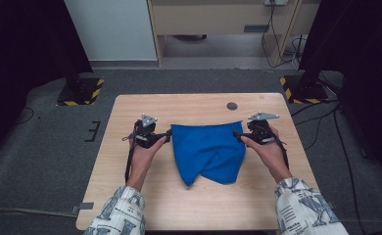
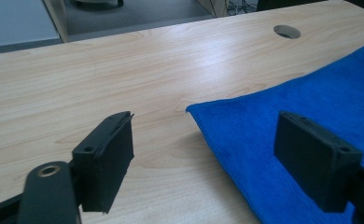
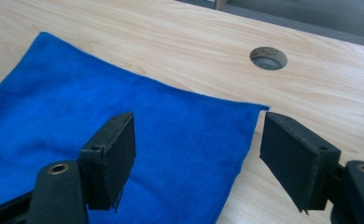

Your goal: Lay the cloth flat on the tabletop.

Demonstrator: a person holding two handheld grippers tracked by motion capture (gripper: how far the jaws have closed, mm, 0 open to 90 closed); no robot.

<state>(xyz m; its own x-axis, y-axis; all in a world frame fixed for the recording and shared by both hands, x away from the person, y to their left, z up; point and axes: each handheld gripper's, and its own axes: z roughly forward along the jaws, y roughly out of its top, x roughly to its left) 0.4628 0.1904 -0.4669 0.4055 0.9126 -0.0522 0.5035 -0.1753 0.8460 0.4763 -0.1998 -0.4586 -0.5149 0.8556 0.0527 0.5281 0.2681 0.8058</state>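
A blue cloth (image 1: 206,149) lies folded on the wooden table (image 1: 130,191), its far edge straight and its near end bunched into a point. My left gripper (image 1: 168,135) sits at the cloth's far left corner (image 2: 192,110), jaws wide apart with nothing pressed between them. My right gripper (image 1: 236,134) is at the far right corner (image 3: 262,108), open too. In the left gripper view one jaw hovers over the cloth (image 2: 283,116) and the other over bare wood. In the right gripper view the cloth (image 3: 124,116) spreads beneath the jaws.
A round cable hole (image 1: 232,105) is set in the table behind the cloth, seen as well in the gripper views (image 2: 286,31) (image 3: 268,58). Yellow-black striped stand bases (image 1: 81,91) (image 1: 301,88) rest on the grey floor beyond the table's far corners.
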